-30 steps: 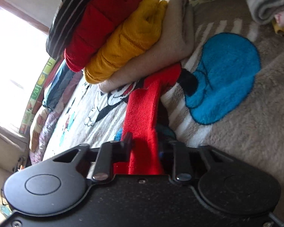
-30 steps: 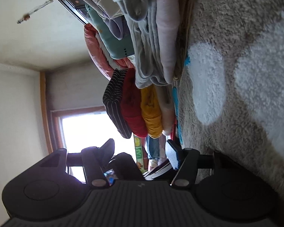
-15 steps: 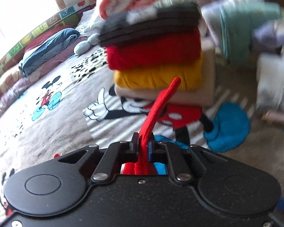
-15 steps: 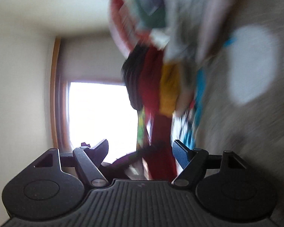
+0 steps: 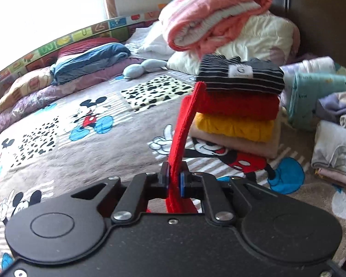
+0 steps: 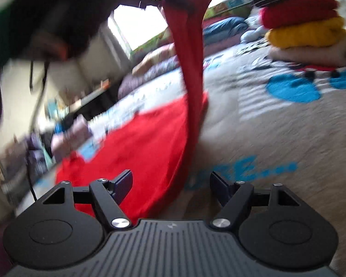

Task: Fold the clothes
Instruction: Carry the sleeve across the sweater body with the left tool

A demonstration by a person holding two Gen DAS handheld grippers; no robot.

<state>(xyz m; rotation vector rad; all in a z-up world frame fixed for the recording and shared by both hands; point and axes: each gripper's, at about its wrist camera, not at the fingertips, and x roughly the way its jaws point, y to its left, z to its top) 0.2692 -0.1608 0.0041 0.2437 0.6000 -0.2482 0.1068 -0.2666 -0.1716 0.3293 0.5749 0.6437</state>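
My left gripper (image 5: 173, 180) is shut on a strip of a red garment (image 5: 184, 127) that sticks up ahead of its fingers. In the right wrist view the same red garment (image 6: 150, 143) hangs from the upper middle and spreads over the bed below. My right gripper (image 6: 170, 184) stands open above that spread cloth, and its pads touch nothing. A stack of folded clothes (image 5: 240, 108), black-striped over red over yellow over beige, sits on the bed beyond the left gripper; this stack (image 6: 304, 23) shows at the upper right of the right wrist view.
The bed carries a grey cartoon-print blanket (image 5: 80, 127). A rolled pink quilt (image 5: 214, 16) and white bedding lie at the headboard. Loose pale clothes (image 5: 334, 147) are piled at the right, a blue garment (image 5: 90, 60) at the far left edge by the window.
The left gripper has risen and rolled upright with the red garment pinched in it. The right gripper has rolled upright too, and the red garment now hangs ahead of it.
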